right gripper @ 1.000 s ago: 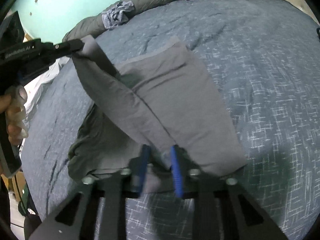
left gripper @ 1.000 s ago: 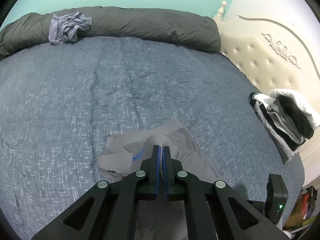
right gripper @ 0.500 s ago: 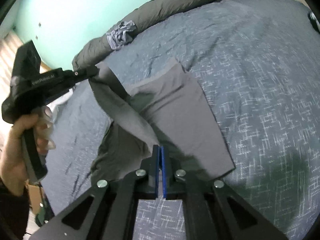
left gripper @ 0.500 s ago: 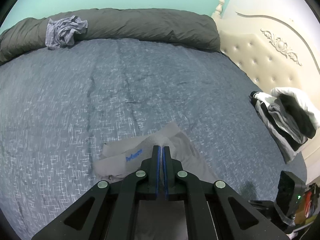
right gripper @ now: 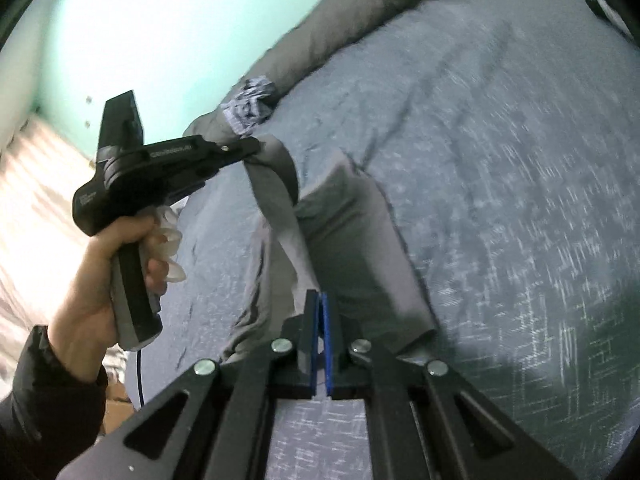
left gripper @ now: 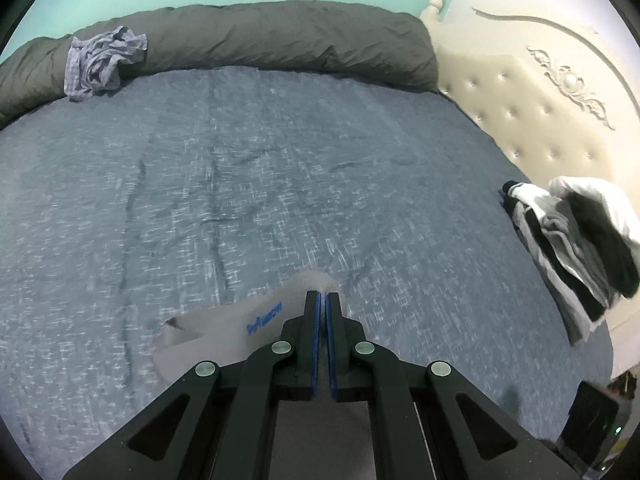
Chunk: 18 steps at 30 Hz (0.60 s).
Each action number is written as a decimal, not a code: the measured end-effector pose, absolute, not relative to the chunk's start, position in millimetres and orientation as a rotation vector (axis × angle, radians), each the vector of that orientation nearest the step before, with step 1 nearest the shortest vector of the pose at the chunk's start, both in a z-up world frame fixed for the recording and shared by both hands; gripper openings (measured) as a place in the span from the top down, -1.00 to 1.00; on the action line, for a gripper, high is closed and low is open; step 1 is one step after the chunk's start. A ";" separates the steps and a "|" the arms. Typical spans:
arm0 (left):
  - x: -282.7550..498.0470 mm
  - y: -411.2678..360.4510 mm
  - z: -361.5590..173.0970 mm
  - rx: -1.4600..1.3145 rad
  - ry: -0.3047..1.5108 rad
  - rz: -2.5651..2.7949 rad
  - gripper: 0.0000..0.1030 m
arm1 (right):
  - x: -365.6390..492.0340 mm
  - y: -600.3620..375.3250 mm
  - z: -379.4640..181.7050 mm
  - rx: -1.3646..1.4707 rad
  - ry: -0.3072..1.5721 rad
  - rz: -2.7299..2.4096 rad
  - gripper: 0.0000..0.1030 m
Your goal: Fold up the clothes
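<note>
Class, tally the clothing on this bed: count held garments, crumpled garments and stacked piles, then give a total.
Held grey garment: 1
Crumpled checked garment: 1
Stacked pile: 1
Total: 3

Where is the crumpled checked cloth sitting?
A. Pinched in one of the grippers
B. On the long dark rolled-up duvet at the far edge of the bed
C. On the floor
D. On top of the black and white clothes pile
B: the crumpled checked cloth lies on the dark rolled duvet at the far edge of the bed, well apart from the black and white clothes pile and from both grippers.
</note>
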<state>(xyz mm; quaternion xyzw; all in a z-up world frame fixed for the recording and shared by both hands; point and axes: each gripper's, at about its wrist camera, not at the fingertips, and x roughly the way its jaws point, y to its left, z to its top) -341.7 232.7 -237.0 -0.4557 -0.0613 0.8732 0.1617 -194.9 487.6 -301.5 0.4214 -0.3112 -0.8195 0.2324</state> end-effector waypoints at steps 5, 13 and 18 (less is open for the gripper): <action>-343.2 232.7 -243.3 -1.283 -0.269 2.529 0.95 | -198.5 501.6 -307.2 1.155 -0.902 -2.255 0.97; -352.4 225.4 -253.9 -1.309 -0.312 2.543 0.94 | -207.9 499.7 -318.7 1.178 -0.920 -2.218 0.97; -362.6 221.6 -264.3 -1.370 -0.324 2.495 0.68 | -207.6 501.0 -326.8 1.200 -0.938 -2.208 0.97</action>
